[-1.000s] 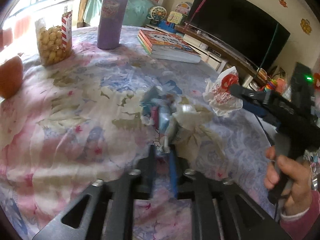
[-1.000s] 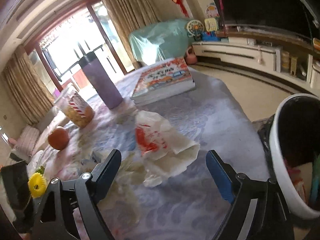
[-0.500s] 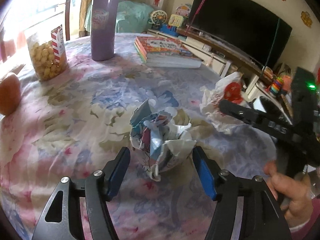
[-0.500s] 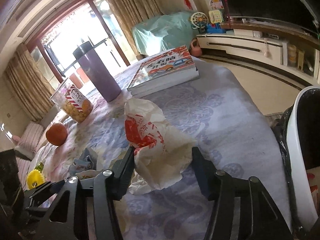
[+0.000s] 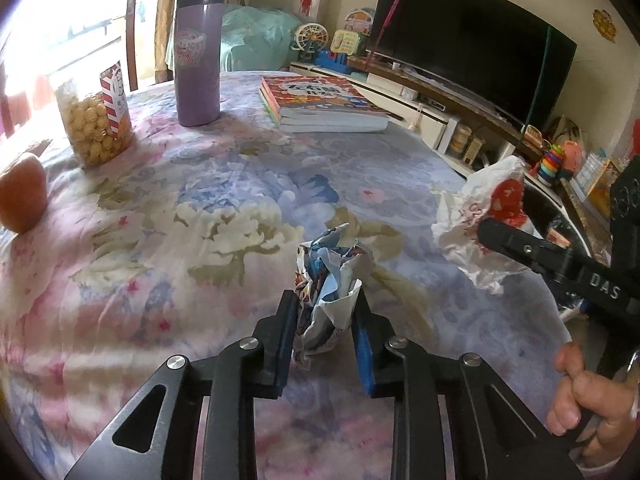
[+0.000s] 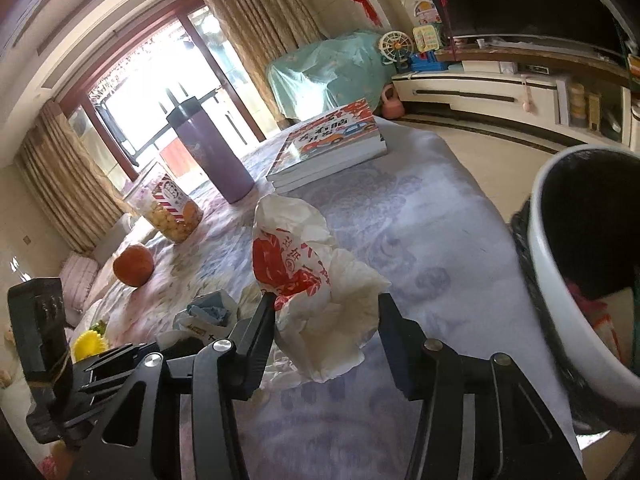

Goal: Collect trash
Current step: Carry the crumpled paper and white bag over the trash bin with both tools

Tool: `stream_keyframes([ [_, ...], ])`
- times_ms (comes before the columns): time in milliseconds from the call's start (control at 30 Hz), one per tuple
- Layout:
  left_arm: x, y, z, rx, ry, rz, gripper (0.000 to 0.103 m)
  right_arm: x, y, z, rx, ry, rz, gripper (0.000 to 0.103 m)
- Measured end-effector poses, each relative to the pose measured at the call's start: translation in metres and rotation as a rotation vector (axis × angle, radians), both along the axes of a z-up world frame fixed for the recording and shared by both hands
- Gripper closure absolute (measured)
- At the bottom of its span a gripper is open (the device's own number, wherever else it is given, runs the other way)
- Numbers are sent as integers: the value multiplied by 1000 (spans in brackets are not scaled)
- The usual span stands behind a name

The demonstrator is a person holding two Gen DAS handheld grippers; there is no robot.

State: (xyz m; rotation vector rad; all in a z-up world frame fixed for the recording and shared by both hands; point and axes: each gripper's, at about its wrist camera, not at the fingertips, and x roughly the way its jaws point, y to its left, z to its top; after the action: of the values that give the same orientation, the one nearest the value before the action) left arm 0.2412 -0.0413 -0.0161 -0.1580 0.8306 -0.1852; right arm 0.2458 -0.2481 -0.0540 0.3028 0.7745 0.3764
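Beside the right edge of the table (image 6: 440, 216) stands a white trash bin (image 6: 560, 320) with a dark inside, and some pink and pale scraps lie at its bottom. Near the far left edge of the table stands a clear jar (image 5: 94, 120) full of small yellow snack balls, with a red and white striped label. Next to it stands a tall purple bottle (image 5: 198, 56) with a dark lid. A stack of books (image 5: 320, 106) lies near the far edge, and an orange fruit (image 5: 22, 196) sits by the left edge. A flowery cloth covers the whole table. Near the front edge, the left gripper (image 5: 326, 320) has its fingers narrow and closing, and they squeeze a crumpled blue and white wrapper (image 5: 330, 280). Close to the right edge, the right gripper (image 6: 328, 334) has its fingers half wide and closing around a crumpled white bag with red print (image 6: 304, 276); both fingers touch the bag's sides. A hand (image 5: 588, 404) holds the right gripper's handle. The two bits of trash lie near each other, and nothing stands between the bag and the bin.
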Motion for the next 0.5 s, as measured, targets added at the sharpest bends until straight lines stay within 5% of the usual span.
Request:
stream_keyframes([
  [500,-46,-23,20,-58,-25,-73,80,-69,-25,23,52,-60,-12,52],
])
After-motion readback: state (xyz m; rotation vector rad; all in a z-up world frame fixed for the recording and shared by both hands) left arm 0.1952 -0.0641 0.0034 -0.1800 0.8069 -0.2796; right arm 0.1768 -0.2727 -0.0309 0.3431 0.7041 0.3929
